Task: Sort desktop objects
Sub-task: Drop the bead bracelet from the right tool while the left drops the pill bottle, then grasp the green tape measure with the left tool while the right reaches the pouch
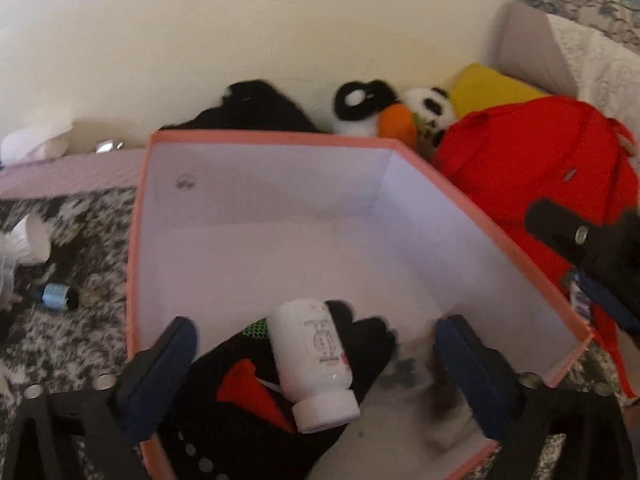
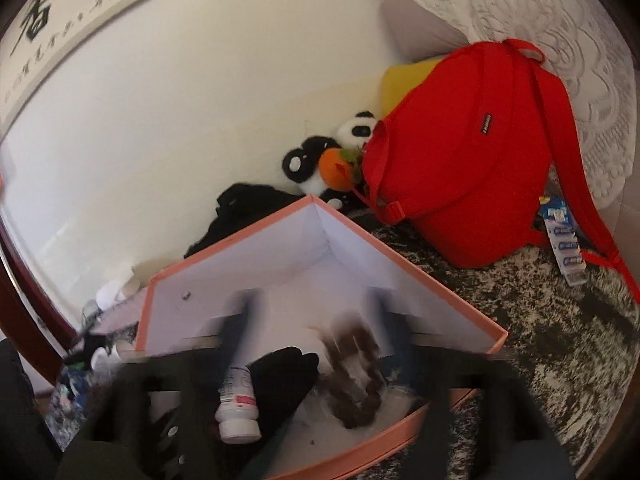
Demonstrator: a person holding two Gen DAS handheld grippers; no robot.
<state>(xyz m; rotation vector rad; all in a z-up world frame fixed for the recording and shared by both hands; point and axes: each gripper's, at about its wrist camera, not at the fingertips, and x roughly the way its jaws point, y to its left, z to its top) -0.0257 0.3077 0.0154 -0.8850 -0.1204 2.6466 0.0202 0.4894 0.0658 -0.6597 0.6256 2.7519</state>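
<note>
we're over the pink box with both tools, reading left to right. out at nine o'clock in the left wrist view a small blue-capped item lies on the speckled cloth, outside the box and not yet sorted. our left gripper stands wide, and between its pads, touching neither, the white bottle lies in the box on a black glove, its long axis running from twelve to six o'clock with the cap at six, nearest us.

moving right, the right gripper is blurred but its jaws read as spread wide, nothing clamped; a brown furry thing sits blurred just below it inside the box. from here the bottle lies at seven o'clock, so the left hand is the nearer one to it. further right, at two o'clock, the red backpack leans by the wall, and past it at three o'clock a blue-and-white packet lies on the cloth, nearer our right hand, we'd judge.
</note>
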